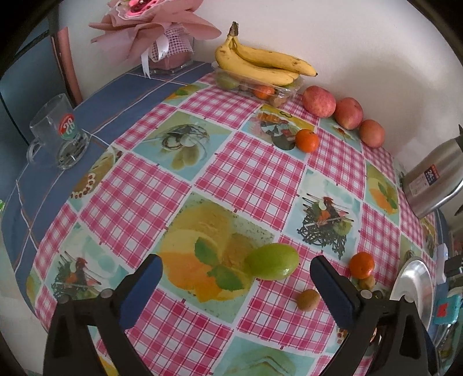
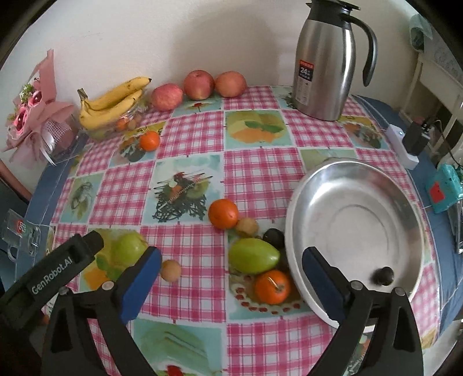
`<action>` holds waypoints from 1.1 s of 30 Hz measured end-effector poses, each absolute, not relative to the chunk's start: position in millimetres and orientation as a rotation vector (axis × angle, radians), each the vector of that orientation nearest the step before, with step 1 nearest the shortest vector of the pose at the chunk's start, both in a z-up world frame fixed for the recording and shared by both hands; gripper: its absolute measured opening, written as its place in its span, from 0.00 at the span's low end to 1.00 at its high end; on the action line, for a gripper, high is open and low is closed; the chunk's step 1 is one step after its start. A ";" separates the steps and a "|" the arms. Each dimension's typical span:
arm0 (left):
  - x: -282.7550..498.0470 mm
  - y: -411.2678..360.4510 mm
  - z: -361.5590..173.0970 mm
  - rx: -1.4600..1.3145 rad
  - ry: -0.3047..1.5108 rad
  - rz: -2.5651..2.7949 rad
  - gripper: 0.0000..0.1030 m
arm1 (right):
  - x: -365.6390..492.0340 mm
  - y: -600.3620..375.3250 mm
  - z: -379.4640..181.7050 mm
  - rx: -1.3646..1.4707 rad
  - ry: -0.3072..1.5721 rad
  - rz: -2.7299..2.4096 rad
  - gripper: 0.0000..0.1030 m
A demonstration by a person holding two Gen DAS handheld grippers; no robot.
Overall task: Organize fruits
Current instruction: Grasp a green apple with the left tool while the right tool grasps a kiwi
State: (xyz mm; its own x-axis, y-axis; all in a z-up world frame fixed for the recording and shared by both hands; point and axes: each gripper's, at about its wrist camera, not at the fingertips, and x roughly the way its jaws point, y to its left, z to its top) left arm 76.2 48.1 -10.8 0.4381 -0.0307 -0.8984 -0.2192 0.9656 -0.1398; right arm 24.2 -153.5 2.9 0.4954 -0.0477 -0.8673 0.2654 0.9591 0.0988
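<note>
A steel bowl sits at the right of the table with one small dark fruit inside. Just left of it lie a green mango, two oranges, a small tan fruit and a dark fruit. My right gripper is open and empty above them. My left gripper is open and empty, right in front of another green mango. An orange and a small tan fruit lie to its right.
Bananas rest on a clear fruit tray at the back, three apples beside them, an orange in front. A steel thermos jug stands at back right. A glass mug and a pink bouquet are at the left.
</note>
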 end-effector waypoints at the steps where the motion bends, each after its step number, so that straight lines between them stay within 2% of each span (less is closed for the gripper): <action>1: 76.8 48.6 -11.1 -0.253 1.116 0.118 1.00 | 25.3 -154.3 0.5 0.239 1.040 -0.190 0.95; 11: 80.9 47.6 -10.1 -0.278 1.099 0.091 1.00 | 24.9 -169.0 -9.3 0.272 1.062 -0.183 0.95; 21: 87.8 35.3 -29.4 -0.300 1.200 0.012 1.00 | 23.2 -186.6 -18.4 0.313 1.107 -0.221 0.95; 25: 92.5 34.7 -38.2 -0.317 1.225 0.007 0.98 | 20.9 -192.0 -21.6 0.333 1.116 -0.235 0.95; 29: 97.7 37.4 -46.4 -0.356 1.247 -0.002 0.89 | 24.1 -186.6 -20.5 0.337 1.103 -0.213 0.93; 30: 98.7 38.1 -47.8 -0.361 1.252 0.000 0.89 | 26.9 -182.0 -20.4 0.333 1.101 -0.190 0.89; 32: 101.5 41.3 -50.1 -0.367 1.255 0.016 0.88 | 30.2 -173.2 -20.6 0.335 1.103 -0.143 0.74; 33: 102.3 43.3 -50.5 -0.374 1.255 0.022 0.88 | 32.3 -167.9 -21.6 0.333 1.108 -0.122 0.74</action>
